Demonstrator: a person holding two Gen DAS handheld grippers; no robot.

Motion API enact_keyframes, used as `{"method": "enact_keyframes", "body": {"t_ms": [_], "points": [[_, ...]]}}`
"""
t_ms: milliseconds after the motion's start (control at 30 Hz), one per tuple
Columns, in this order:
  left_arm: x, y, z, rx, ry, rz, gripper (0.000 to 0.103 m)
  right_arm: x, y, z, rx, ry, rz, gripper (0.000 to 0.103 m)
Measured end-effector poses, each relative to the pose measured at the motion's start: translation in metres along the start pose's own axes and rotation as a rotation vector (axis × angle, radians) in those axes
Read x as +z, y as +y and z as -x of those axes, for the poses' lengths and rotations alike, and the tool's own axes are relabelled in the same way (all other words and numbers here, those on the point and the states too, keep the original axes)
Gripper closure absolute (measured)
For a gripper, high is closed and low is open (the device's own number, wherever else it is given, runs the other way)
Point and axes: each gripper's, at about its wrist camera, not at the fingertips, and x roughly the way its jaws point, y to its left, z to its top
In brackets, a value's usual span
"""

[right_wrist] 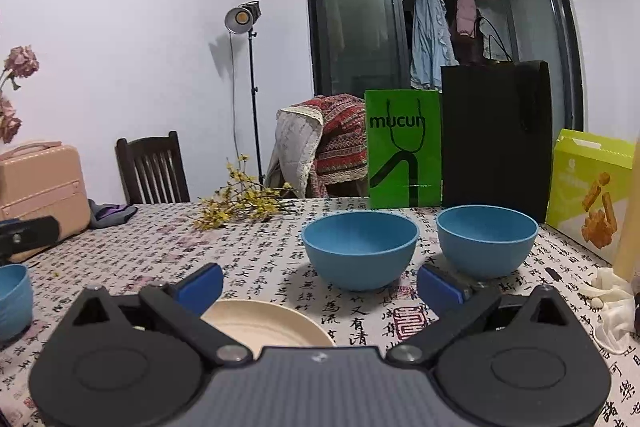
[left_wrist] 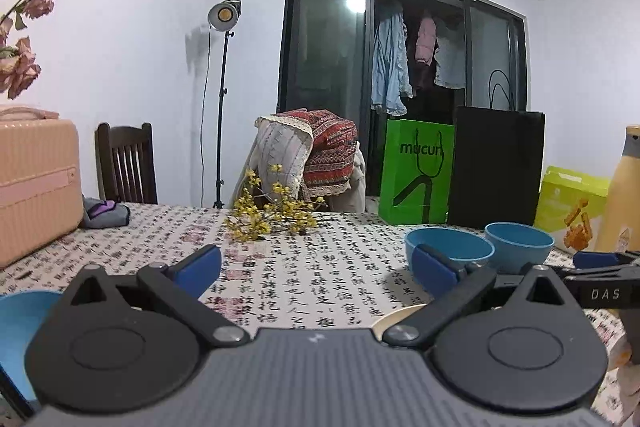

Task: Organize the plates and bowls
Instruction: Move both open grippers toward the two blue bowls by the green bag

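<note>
Both grippers hover low over the worktop (right_wrist: 280, 247), which wears a cloth printed with black calligraphy. The right gripper (right_wrist: 320, 283) has its blue-padded fingers (right_wrist: 202, 285) spread wide and grips nothing. Just below and between them lies a cream plate (right_wrist: 268, 325), partly hidden by the gripper body. Beyond it stand two blue bowls side by side, close but apart: the nearer bowl (right_wrist: 360, 251) roughly ahead, the second bowl (right_wrist: 486, 241) to its right. A third blue bowl (right_wrist: 14, 301) sits at the left edge, well apart from the pair.

The left gripper (left_wrist: 318, 267) also holds its fingers (left_wrist: 198, 267) wide, with nothing between them. In the left wrist view its right finger overlaps the nearer of the two bowls; whether it touches cannot be told.

At the far edge stand a green paper bag (right_wrist: 404, 147), a black bag (right_wrist: 494, 139) and a snack box (right_wrist: 592, 187); yellow flower sprigs (right_wrist: 240, 203) lie on the cloth, and a pink case (right_wrist: 40, 183) sits to the left
</note>
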Motion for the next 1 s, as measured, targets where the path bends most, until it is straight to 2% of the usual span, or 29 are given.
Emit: {"method": "enact_keyframes", "body": {"t_ms": [233, 467, 700, 1000], "points": [[-0.011, 0.005, 0.005, -0.01, 0.021, 0.002, 0.0, -0.012, 0.001, 0.009, -0.02, 0.0, -0.031, 0.0], [-0.013, 0.0, 0.02, -0.101, 0.031, 0.013, 0.0, -0.02, 0.002, 0.02, -0.068, 0.01, -0.069, 0.0], [-0.006, -0.014, 0.028, -0.137, 0.003, 0.002, 0.0, -0.01, 0.004, 0.028, -0.078, 0.003, -0.082, 0.0], [0.013, -0.022, 0.006, -0.165, 0.062, 0.075, 0.0, 0.006, -0.009, 0.02, -0.103, 0.009, -0.094, 0.0]]}}
